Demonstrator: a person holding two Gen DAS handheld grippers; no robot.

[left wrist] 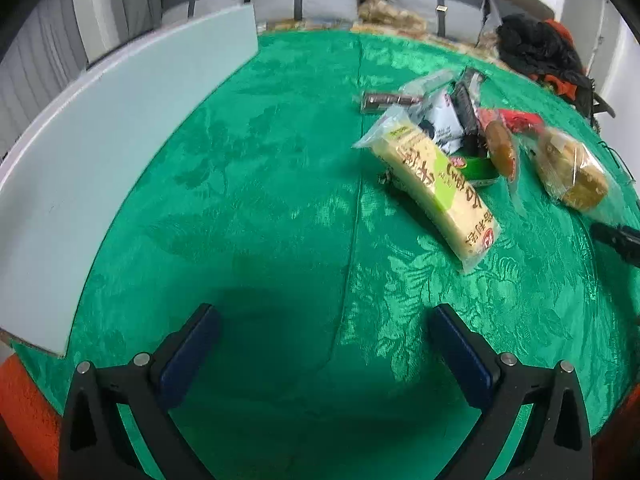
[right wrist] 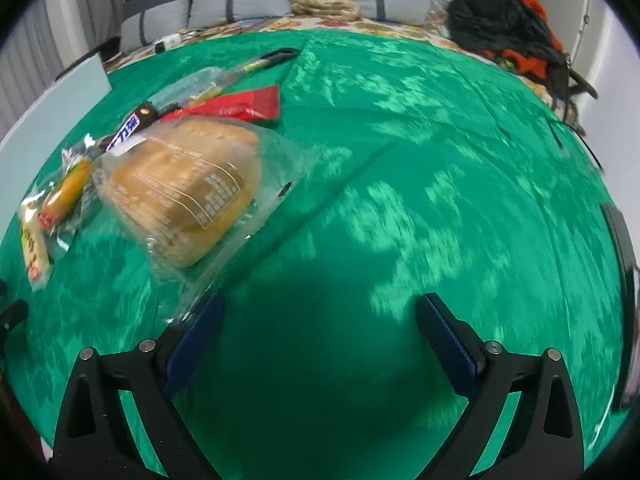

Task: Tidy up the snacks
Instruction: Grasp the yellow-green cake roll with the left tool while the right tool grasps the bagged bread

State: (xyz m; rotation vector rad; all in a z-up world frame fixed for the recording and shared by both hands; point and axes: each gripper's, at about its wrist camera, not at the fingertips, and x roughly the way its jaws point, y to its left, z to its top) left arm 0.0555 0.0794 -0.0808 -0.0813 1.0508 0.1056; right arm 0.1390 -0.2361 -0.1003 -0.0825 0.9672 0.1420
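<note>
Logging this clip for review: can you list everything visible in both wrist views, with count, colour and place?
Tablecloth: one, green, covering the table.
Board: one, pale grey, along the table's left edge.
Long cracker pack: one, yellow, nearest of the pile.
Bagged bread: one, tan in clear wrap, right end of the pile.
Red packet: one, behind the bread.
Chocolate bar: one, brown wrapper, left of the bread.
Clothing heap: black and orange, far right.
Left gripper: open, empty.
Right gripper: open, empty.
</note>
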